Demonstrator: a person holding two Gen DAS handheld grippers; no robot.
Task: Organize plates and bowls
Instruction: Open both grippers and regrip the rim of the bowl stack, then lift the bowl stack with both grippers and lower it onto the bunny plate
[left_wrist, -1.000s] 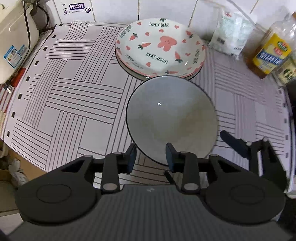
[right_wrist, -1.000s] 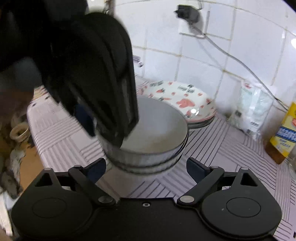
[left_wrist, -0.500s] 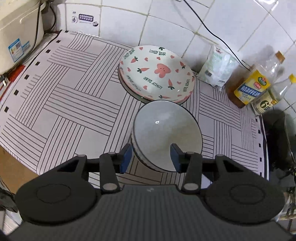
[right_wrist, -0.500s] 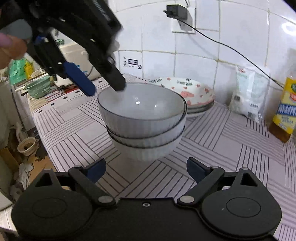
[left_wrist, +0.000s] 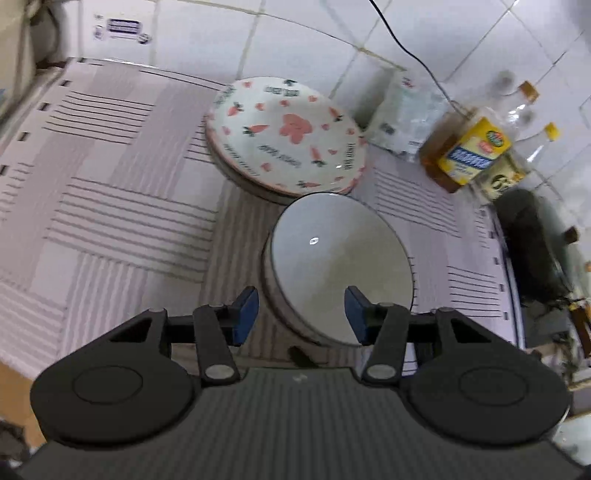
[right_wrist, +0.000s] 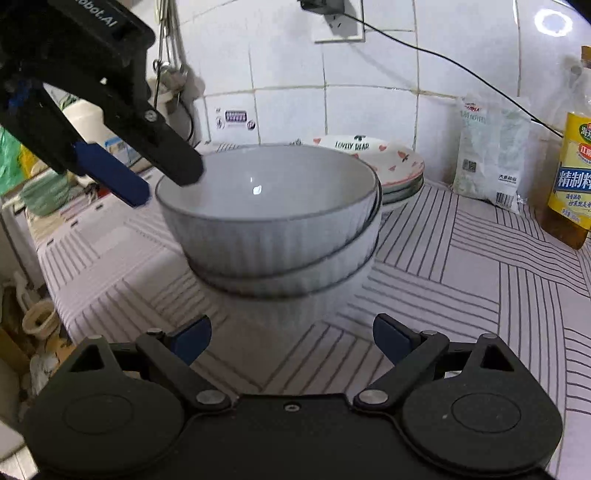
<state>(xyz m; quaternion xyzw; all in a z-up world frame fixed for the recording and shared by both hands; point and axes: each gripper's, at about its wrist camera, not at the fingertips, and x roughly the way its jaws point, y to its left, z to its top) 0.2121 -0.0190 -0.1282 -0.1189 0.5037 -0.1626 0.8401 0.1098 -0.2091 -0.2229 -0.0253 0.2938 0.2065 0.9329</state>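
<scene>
Now I am watching the stack of three grey ribbed ceramic bowls sitting on the striped white-and-grey table cover, just in front of the stacked white plates with pink carrot print. My left gripper is hovering at the near rim of the top bowl; its jaws are opening, with the rim lying between the blue pads but not pressed by either. From the right wrist view, that left gripper is angling down at the bowl's left edge. My right gripper is standing short of the stack, jaws wide apart and holding nothing. A white plastic bag and a yellow-labelled oil bottle are standing by the tiled wall.
</scene>
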